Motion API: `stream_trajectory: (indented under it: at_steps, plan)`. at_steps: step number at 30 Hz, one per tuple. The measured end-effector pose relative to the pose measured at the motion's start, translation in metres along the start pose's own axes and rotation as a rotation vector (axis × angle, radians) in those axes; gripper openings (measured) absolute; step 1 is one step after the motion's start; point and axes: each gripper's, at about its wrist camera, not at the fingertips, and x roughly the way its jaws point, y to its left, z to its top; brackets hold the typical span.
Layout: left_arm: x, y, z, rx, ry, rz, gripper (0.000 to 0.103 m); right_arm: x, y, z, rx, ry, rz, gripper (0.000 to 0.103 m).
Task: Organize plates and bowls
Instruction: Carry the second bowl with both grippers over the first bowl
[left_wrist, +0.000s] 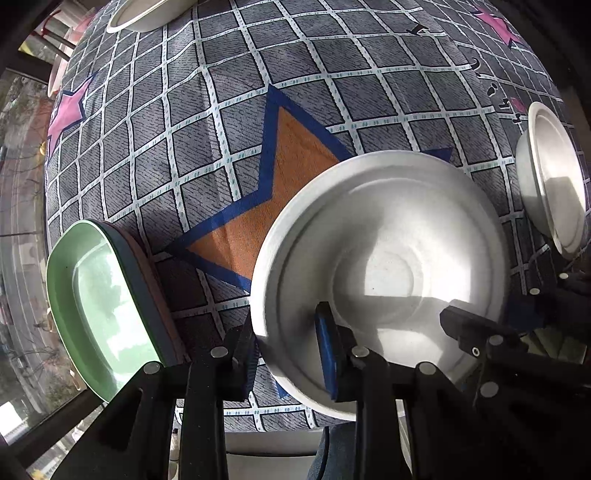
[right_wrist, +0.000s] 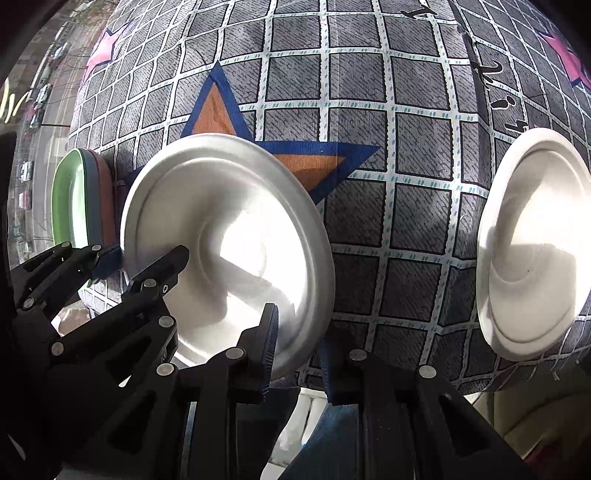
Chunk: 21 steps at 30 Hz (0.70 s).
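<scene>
While looking along the left claw (left_wrist: 288, 360), finds it part open and astride the near-left rim of the bowl (left_wrist: 388, 240): one pad inside against the wall, the other outside over the cloth (left_wrist: 221, 147). Gap wider than the rim, so nothing clamped. Sits upright mid-table, flat on the orange star. Off to the left and apart from it, a green plate (left_wrist: 96, 295) atop a darker stack. At the right edge, a second bowl (left_wrist: 550, 177); at the top edge, a third bowl (left_wrist: 147, 14). Reaching in from the right, the right claw (left_wrist: 495, 317), likewise astride the opposite rim.

Turning to the right wrist: right claw (right_wrist: 297, 354) also part open, one finger over the inside of the bowl (right_wrist: 229, 236), the other past the rim, holding nothing. Left claw (right_wrist: 142, 258) astride the far rim, next to the green plate (right_wrist: 70, 199). Second bowl (right_wrist: 535, 240) well apart to the right.

Judged step: taking a two-handed hold on the middle bowl, probably to nest it with the second. Next calls for closing both claws evenly on the thin rim, then lifting level.
</scene>
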Motion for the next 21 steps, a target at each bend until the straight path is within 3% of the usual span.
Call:
stream_trajectory:
  at_steps: [7, 21]
  plan:
    - [-0.020, -0.013, 0.000, 0.016, -0.027, 0.013, 0.030, -0.017, -0.004, -0.021, -0.028, -0.034, -0.009, 0.022]
    - [-0.088, -0.054, 0.037, 0.151, -0.144, 0.017, 0.031, -0.091, -0.079, -0.046, 0.124, -0.158, 0.050, 0.022]
